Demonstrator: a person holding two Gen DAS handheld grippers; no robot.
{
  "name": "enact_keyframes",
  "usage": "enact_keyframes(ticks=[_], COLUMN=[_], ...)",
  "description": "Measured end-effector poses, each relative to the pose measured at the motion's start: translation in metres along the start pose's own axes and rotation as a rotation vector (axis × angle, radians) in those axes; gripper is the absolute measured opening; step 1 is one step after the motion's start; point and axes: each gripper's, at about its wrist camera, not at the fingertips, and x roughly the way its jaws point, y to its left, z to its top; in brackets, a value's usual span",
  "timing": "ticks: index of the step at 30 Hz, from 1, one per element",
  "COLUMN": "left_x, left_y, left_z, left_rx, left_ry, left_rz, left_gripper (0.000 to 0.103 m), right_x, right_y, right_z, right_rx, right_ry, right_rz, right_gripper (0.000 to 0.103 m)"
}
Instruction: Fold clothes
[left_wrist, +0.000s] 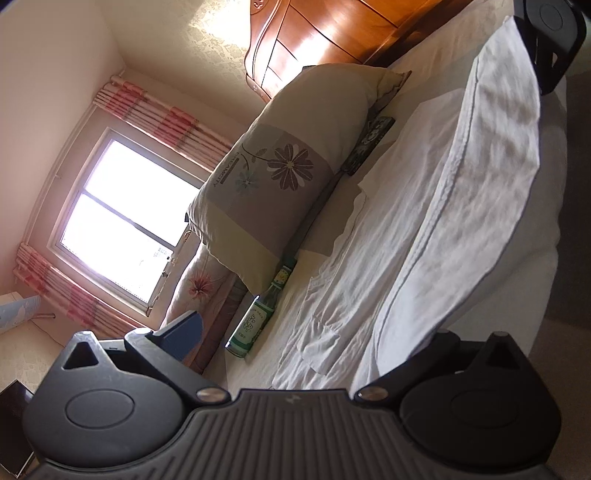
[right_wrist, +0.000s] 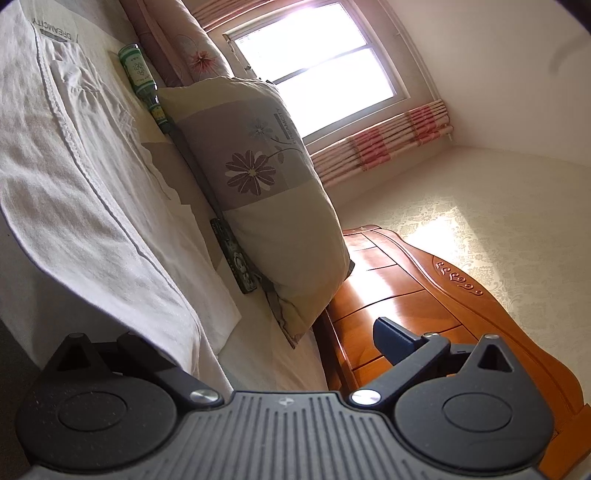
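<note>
Lying across the bed (left_wrist: 376, 122), the white garment (left_wrist: 480, 192) is a thin, wrinkled piece of cloth with a stitched hem line along its length, and one long edge of it is lifted up from the sheet while the rest stays spread flat toward the pillow (left_wrist: 273, 184). In the left wrist view the lifted fold rises between the two tools: the left hand-held gripper (left_wrist: 306, 343) has its jaws wide apart, the left blue finger is free in the air, and the cloth drapes over the right finger, so I cannot tell if this finger really pinches it. The right hand-held gripper (right_wrist: 273, 339) appears also at the top right corner of the left view, just at the far end of the raised edge. In its own view the jaws are also wide apart, the right finger is free in front of the wooden headboard (right_wrist: 424, 295), and the left finger is hidden under the garment (right_wrist: 92, 206). Both tools are tilted strongly, so the room looks turned on its side. A green bottle (left_wrist: 258, 314) lies near the pillow, and a dark flat object (left_wrist: 369, 144) lies beside it, too small to identify. The bright window (left_wrist: 122, 214) is overexposed, and nothing outside can be made out.
</note>
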Motion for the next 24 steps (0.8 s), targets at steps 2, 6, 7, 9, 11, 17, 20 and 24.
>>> enact_keyframes(ticks=[2,6,7,9,11,17,20,24], left_x=[0.014,0.045,0.053,0.068,0.082,0.12,0.135,0.153], left_y=[0.005,0.014,0.016,0.018,0.021,0.026,0.028,0.027], left_z=[0.001,0.001,0.001,0.001,0.001,0.003,0.002,-0.001], left_rx=[0.003,-0.003,-0.008,-0.014,-0.014,0.001,-0.004,-0.035], left_ry=[-0.009,-0.021,-0.02,-0.021,-0.023,-0.021,-0.015,0.014], left_rz=[-0.006,-0.023,-0.032,-0.048,-0.058,-0.076,-0.085,-0.131], left_gripper=[0.103,0.103,0.103,0.103,0.103,0.103,0.103,0.103], right_x=[0.016,0.044,0.052,0.067,0.081,0.118,0.133,0.148], right_y=[-0.001,0.0,0.0,0.0,0.003,0.007,0.01,0.015], right_z=[0.006,0.016,0.018,0.023,0.026,0.037,0.042,0.042], right_rx=[0.004,-0.007,-0.008,-0.005,-0.007,0.005,0.002,0.016], right_ry=[0.003,0.0,0.002,0.008,0.008,0.011,0.014,0.042], right_rz=[0.006,0.02,0.027,0.049,0.059,0.078,0.082,0.092], right_gripper=[0.103,0.103,0.103,0.103,0.103,0.103,0.103,0.103])
